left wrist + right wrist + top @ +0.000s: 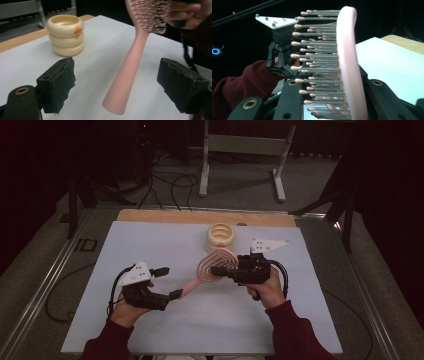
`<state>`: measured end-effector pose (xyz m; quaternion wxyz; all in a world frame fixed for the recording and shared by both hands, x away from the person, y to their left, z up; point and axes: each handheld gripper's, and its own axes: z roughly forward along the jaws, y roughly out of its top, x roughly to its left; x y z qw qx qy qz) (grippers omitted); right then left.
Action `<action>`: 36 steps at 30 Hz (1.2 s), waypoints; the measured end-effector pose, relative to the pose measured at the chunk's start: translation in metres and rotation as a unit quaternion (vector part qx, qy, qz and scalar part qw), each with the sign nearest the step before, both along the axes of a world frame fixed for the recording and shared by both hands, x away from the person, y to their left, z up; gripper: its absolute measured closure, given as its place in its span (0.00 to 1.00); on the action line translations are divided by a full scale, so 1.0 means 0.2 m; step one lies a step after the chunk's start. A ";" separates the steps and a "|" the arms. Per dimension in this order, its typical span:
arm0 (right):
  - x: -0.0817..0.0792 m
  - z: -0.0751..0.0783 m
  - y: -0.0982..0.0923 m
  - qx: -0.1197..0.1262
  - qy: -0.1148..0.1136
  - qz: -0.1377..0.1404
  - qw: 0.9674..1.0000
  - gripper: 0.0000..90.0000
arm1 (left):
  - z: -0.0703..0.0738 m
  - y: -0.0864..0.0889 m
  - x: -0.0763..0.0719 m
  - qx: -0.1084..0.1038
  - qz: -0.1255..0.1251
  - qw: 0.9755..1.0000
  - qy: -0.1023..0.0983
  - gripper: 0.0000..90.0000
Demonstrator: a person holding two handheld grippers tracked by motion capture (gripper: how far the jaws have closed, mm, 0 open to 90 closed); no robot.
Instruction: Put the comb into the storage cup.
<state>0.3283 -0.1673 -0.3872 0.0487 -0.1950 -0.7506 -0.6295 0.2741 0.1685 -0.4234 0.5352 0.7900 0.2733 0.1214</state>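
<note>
The right gripper [216, 270] clamps the pink hairbrush [210, 268] by its head. The brush handle [125, 82] hangs free between the left gripper's [117, 85] wide-open jaws, touching neither pad.

Maroon sleeves [295, 332], black claws, grey plates [267, 245]

The room is dim — light falls from above onto the white table [150, 320], while the surroundings sink into black. The high view is soft and grainy. In the left gripper view the brush [130, 67] is blurred. In the right gripper view its near bristles are sharp — the background is dark.
</note>
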 end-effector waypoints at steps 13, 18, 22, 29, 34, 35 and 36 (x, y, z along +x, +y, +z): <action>0.02 0.05 -0.01 0.001 -0.007 -0.015 1.000 0.71 | -0.02 0.08 -0.01 -0.006 0.066 0.998 -0.015 0.04; 0.04 0.06 -0.01 0.000 -0.007 -0.020 1.000 0.71 | -0.05 0.10 -0.02 0.001 0.090 0.996 -0.024 0.03; 0.05 0.07 -0.01 -0.002 -0.006 -0.026 1.000 0.71 | -0.06 0.12 -0.03 0.011 0.105 0.994 -0.032 0.03; 0.07 0.09 -0.02 -0.002 -0.005 -0.037 0.999 0.71 | -0.11 0.15 -0.05 0.018 0.128 0.991 -0.034 0.01; 0.08 0.10 -0.02 -0.006 -0.004 -0.044 0.999 0.71 | -0.14 0.17 -0.06 0.019 0.139 0.990 -0.031 0.01; 0.09 0.10 -0.02 -0.007 -0.004 -0.046 0.999 0.71 | -0.15 0.17 -0.06 0.020 0.140 0.990 -0.030 0.01; 0.09 0.10 -0.02 -0.007 -0.004 -0.046 0.999 0.71 | -0.15 0.17 -0.06 0.020 0.140 0.990 -0.030 0.01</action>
